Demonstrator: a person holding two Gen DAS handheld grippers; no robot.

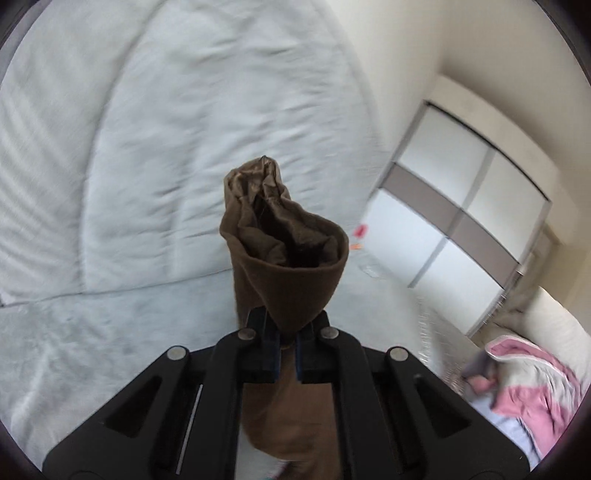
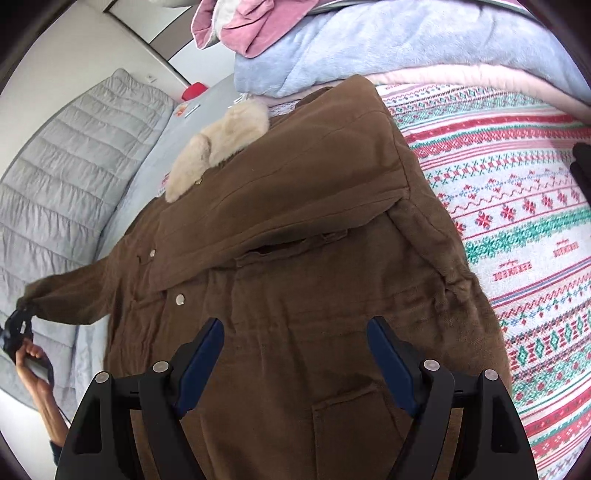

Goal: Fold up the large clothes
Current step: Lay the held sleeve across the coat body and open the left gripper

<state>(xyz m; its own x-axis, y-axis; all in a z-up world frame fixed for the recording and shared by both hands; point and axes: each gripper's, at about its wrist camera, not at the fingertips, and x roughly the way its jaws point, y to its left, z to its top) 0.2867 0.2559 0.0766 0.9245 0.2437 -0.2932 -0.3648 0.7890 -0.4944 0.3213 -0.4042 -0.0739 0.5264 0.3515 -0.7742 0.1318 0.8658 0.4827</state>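
Observation:
A large brown coat [image 2: 295, 236] with a cream fur collar [image 2: 218, 147] lies spread on a patterned bedspread [image 2: 517, 221]. My left gripper [image 1: 287, 332] is shut on the cuff of the coat's sleeve [image 1: 284, 251]; the open cuff stands up past the fingers. In the right wrist view that gripper [image 2: 18, 325] holds the sleeve end stretched out to the left, off the coat's body. My right gripper [image 2: 295, 354] is open and empty, hovering just above the coat's lower front.
A grey quilted headboard [image 2: 66, 177] is at the left. A blue blanket [image 2: 351, 48] and pink clothes [image 2: 240, 26] are piled at the bed's far end. A white and grey wardrobe [image 1: 461, 206] stands by the wall.

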